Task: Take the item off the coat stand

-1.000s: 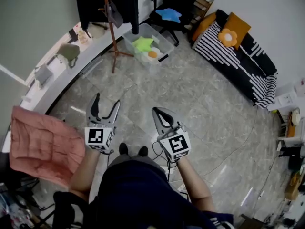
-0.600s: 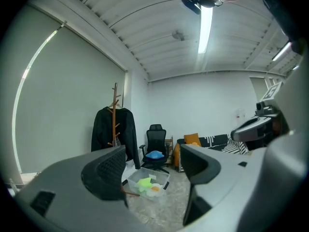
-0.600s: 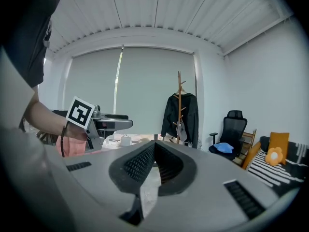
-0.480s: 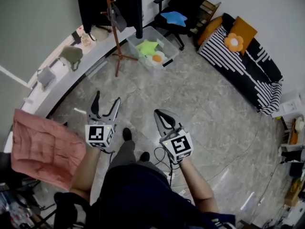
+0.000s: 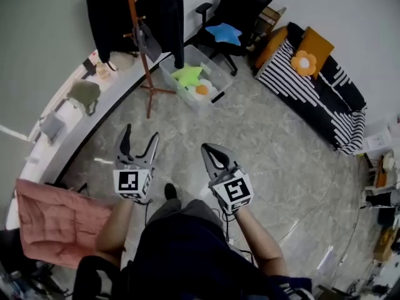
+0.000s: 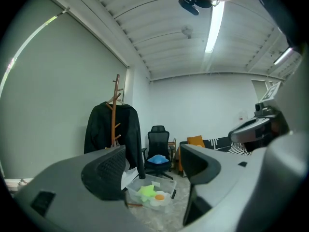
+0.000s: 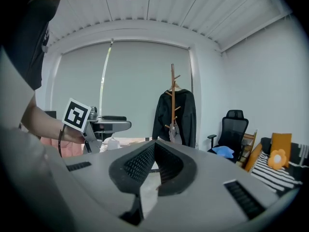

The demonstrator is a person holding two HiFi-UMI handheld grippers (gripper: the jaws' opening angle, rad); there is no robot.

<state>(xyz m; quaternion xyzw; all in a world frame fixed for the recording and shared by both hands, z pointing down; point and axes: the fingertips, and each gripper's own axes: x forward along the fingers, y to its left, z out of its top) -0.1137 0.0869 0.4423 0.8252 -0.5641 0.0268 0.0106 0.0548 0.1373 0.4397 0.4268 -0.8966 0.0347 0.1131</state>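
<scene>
The left gripper [image 5: 140,134] stood with jaws apart and empty, the right gripper [image 5: 208,149] pinched together on nothing, both above marbled floor [image 5: 262,136]. Well ahead, beside a clear bin [image 5: 181,92], the coat stand [image 5: 139,55] carried a black coat [image 5: 106,11] (sleeves hanging) and a small grey bag [image 5: 149,37].

No word, brand or number legible anywhere; only coded signs; a black-and-white square marker [image 5: 132,183] at the back of the left gripper [image 5: 140,136]; a second square marker [image 5: 232,192] at the back of the right gripper [image 5: 207,150]; both plain block patterns, without letters or digits.
</scene>
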